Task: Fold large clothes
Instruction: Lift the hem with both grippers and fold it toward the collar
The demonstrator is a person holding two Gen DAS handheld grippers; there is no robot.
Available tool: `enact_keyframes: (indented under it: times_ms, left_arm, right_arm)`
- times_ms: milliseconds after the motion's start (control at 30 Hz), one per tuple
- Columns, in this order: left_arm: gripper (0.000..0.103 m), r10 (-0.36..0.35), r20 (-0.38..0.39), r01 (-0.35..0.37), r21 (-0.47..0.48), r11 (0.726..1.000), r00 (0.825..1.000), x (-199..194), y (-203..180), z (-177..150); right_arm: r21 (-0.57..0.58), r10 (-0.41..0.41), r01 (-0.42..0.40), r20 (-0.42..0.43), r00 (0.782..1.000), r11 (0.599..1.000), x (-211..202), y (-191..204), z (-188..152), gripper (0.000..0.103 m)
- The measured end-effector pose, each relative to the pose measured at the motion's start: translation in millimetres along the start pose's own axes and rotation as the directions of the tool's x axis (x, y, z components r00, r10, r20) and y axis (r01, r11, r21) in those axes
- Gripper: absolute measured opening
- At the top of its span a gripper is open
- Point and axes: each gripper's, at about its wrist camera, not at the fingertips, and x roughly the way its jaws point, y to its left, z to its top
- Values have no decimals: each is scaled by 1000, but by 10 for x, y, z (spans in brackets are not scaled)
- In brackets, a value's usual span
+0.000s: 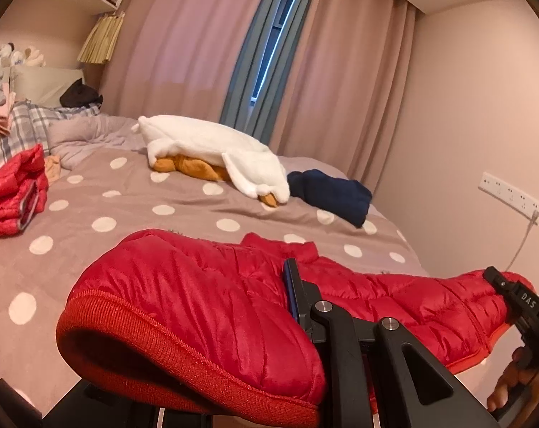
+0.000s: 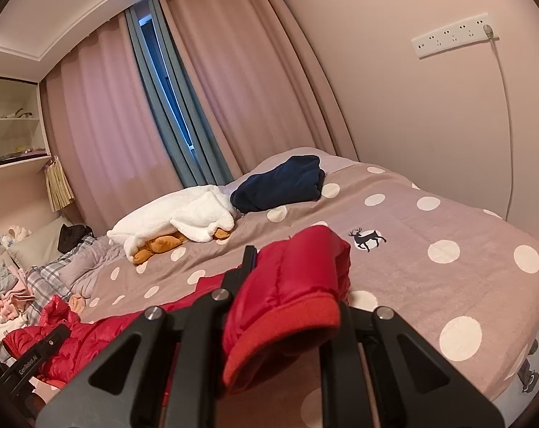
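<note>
Both jaws were pinched on your red puffer jacket (image 1: 205, 285): left gripper (image 1: 298, 292) at its 3 o'clock sleeve, right gripper (image 2: 287, 278) at 9 o'clock, above the dotted bedspread (image 2: 430, 221).

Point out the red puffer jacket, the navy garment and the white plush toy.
red puffer jacket (image 1: 198, 292): left wrist view, quilted sleeve.
navy garment (image 2: 280, 185): right wrist view, its middle.
white plush toy (image 1: 212, 142): left wrist view, its body.
</note>
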Motion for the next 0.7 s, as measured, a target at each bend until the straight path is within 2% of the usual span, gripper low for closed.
enact_keyframes:
  times_ms: [367, 700]
  left_arm:
    - [17, -17, 44, 18, -39, 999, 999, -169, 25, 65]
    - [18, -2, 42, 4, -46, 999, 999, -192, 33, 39]
  right_arm:
    - [-21, 27, -27, 21, 999, 999, -150, 42, 53, 14]
    - [-37, 40, -40, 4, 999, 998, -122, 40, 21, 14]
